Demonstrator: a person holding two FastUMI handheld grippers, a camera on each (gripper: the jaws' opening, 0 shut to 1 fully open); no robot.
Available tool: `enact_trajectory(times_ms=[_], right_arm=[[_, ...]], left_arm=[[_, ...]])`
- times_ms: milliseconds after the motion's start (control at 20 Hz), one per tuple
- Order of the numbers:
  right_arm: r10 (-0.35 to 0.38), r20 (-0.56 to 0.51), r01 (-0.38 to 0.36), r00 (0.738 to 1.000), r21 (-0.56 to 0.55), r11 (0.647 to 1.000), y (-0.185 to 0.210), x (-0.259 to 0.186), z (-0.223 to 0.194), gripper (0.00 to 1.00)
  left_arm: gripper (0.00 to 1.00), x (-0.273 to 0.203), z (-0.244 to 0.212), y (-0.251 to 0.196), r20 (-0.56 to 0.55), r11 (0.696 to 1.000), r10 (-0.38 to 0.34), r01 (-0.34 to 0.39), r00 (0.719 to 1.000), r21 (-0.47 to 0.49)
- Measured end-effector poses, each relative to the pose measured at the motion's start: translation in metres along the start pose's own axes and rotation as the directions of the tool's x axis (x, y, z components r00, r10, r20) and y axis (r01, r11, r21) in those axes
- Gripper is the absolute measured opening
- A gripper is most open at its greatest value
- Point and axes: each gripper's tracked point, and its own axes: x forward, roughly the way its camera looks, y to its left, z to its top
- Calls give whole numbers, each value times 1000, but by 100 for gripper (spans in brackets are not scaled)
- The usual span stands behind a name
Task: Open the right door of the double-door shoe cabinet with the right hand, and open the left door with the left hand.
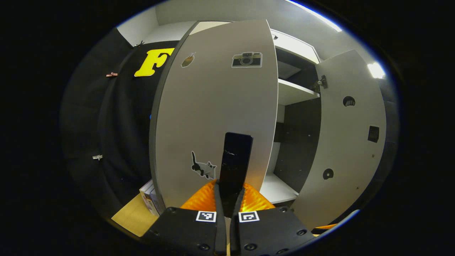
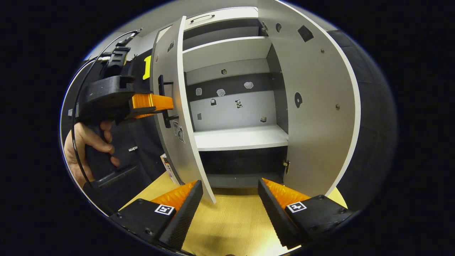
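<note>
The white, smooth-panelled double-door shoe cabinet (image 2: 234, 135) stands on a pale wood-grain counter (image 2: 227, 220) with both doors swung outward. In the left gripper view, the left gripper (image 1: 229, 209) has its fingers pressed close together around the slim black bar handle (image 1: 235, 160) of the flat matte left door (image 1: 217, 106), which carries a camera sticker (image 1: 247, 59) near its top and a small cat sticker (image 1: 203, 168) low beside the handle. Beyond the door's edge, white shelves (image 1: 295, 93) and a dark back panel are visible, and the right door (image 1: 350, 142) hangs open showing its inner face with round hinge recesses.

In the right gripper view, the right gripper (image 2: 231, 209) is spread wide, holding nothing, its ridged wedge-shaped fingers (image 2: 185, 209) over the counter near the front edge of the cabinet. The left door (image 2: 174, 106) appears edge-on, with the left gripper (image 2: 156, 103) clamped on the handle (image 2: 164, 103) and a person's hand (image 2: 85, 149) around its black grip. The right door (image 2: 316, 106) stands fully open at the cabinet's right side. Small stickers (image 2: 221, 92) dot the back wall above the middle shelf (image 2: 241, 137).
</note>
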Motion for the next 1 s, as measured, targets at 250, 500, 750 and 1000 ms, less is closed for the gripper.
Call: enact_trajectory(times_ms=[250,500,750,1000], right_arm=[[-16,9,16,1000,-11,1000,0,-1,-1,98],[-50,26,51,998,-21,999,-2,0,0,98],[-80,47,82,996,-41,996,-5,3,-1,98],[-95,84,97,992,-28,995,-8,-2,11,98]], left_arm=[[8,-5,0,9,11,1000,-13,13,1000,0],[8,-10,3,21,23,999,13,-14,1000,34],[7,-17,4,38,31,999,47,-48,998,24],[5,-23,6,73,42,986,157,-159,987,43]])
